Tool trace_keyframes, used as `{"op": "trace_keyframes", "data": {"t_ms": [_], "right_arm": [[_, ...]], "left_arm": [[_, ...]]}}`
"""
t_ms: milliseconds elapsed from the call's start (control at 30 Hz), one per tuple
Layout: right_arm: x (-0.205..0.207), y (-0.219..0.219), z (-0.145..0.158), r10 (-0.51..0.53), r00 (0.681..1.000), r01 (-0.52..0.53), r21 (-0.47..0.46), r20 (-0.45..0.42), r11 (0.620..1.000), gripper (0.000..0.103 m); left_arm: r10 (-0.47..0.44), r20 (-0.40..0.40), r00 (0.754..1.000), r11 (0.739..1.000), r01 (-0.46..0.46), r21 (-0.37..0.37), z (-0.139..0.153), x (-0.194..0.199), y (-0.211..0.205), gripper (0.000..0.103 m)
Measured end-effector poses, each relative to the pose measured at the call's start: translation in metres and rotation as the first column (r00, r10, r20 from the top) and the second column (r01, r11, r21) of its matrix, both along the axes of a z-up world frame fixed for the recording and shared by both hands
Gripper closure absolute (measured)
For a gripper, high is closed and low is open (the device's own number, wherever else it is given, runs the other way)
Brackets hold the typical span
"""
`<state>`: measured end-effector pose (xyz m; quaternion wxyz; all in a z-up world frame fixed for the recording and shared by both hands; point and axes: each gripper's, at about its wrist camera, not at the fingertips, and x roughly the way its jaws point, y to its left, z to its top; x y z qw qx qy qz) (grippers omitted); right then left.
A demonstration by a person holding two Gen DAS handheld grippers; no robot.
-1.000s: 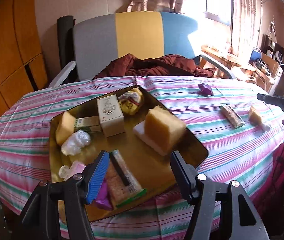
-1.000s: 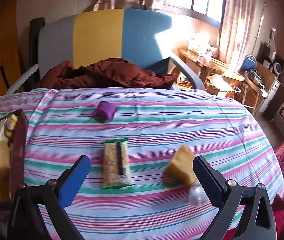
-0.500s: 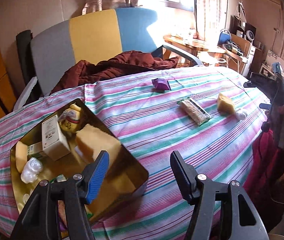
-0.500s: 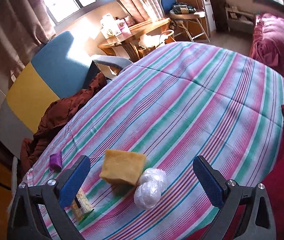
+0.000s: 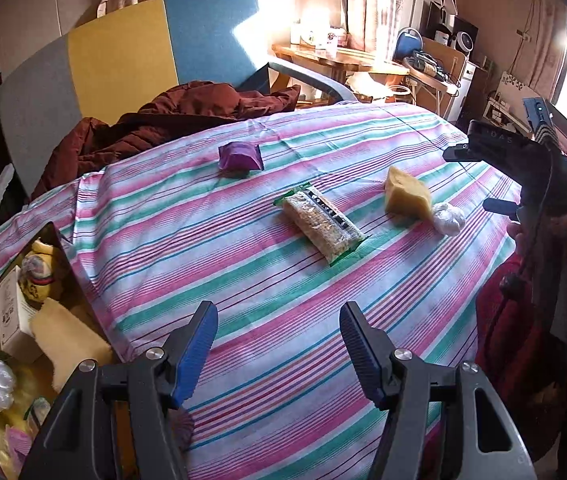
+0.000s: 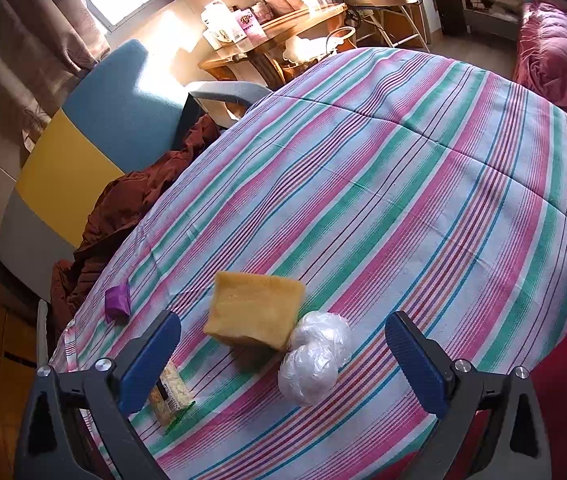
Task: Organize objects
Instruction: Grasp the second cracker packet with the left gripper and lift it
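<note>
On my desk a yellow sponge block (image 6: 254, 314) lies touching a clear plastic bundle (image 6: 315, 356) at its 4 o'clock. A cracker packet (image 5: 319, 224) lies flat at the sponge's 9 o'clock, a purple pouch (image 5: 240, 156) at the packet's 11 o'clock.

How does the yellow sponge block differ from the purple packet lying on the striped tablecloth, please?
The yellow sponge block is a thick, matte, porous slab; the purple packet is a small, glossy, puffed wrapper. The yellow sponge block is clearly the larger of the two. It lies touching a clear-wrapped white bundle, while the purple packet sits alone, nearer the brown jacket. Both rest on the striped tablecloth, outside the gold tray.
</note>
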<state>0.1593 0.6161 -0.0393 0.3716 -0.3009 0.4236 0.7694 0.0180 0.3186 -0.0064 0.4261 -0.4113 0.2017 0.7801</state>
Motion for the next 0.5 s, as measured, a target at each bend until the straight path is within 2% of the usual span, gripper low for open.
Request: {"op": "trace_keyframes", "data": {"t_ms": [100, 233, 500], "right_arm": [[0.003, 0.002, 0.0, -0.007, 1.0, 0.007, -0.012, -0.024, 1.0, 0.0], [0.005, 0.003, 0.0, -0.012, 0.999, 0.01, -0.033, -0.053, 0.999, 0.0], [0.011, 0.009, -0.006, -0.041, 0.993, 0.031, -0.093, -0.109, 0.995, 0.0]], "left_arm": [[-0.001, 0.032, 0.999, 1.0, 0.001, -0.014, -0.008, -0.005, 0.02, 0.037], [0.0, 0.085, 0.996, 1.0, 0.001, -0.009, -0.016, -0.014, 0.048, 0.028], [0.028, 0.11, 0.994, 0.999, -0.023, -0.045, -0.037, -0.036, 0.106, 0.022]]}}
